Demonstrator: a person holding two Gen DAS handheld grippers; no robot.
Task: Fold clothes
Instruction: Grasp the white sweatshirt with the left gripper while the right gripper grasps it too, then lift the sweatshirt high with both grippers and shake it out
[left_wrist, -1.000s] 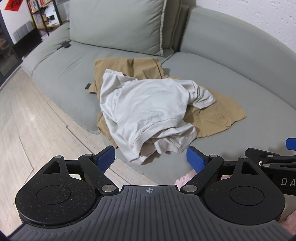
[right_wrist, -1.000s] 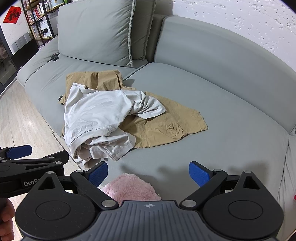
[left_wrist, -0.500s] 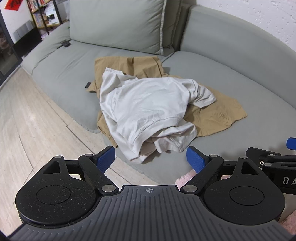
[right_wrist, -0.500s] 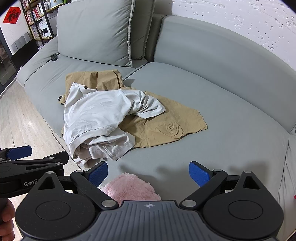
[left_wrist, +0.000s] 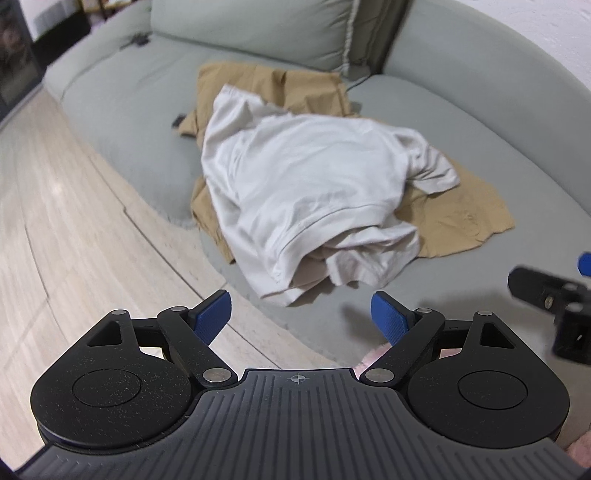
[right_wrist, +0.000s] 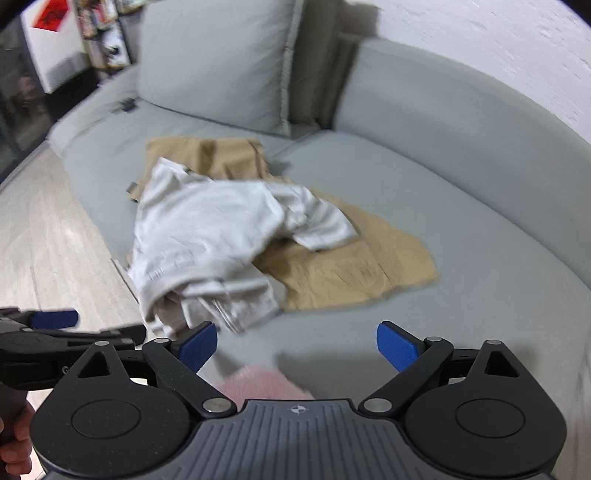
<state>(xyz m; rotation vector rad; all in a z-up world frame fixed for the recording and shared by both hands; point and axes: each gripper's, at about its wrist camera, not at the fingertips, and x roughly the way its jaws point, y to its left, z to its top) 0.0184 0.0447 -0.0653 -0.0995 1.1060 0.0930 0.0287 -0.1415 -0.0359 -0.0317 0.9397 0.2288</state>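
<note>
1. A crumpled white cotton shirt (left_wrist: 306, 184) lies in a loose heap on a curved grey fabric sofa (left_wrist: 461, 122), at about 12 o'clock from the left wrist camera.
2. Beneath it, a tan cloth garment (left_wrist: 461, 218) is spread mostly flat, showing at 11 o'clock and 3 o'clock of the shirt.
3. The shirt's hem hangs over the sofa's front edge toward a pale wood-plank floor (left_wrist: 55, 221) at 8 o'clock.
4. The left gripper (left_wrist: 301, 314) hovers near the hem, blue pads apart, holding nothing.
5. The right gripper (right_wrist: 297, 345) hovers above the seat at the shirt's 5 o'clock, pads also apart and empty.
6. A pink fluffy item (right_wrist: 258, 382) sits below the right gripper.
7. Judged progress: neither garment is folded; both remain to be smoothed and folded.
</note>
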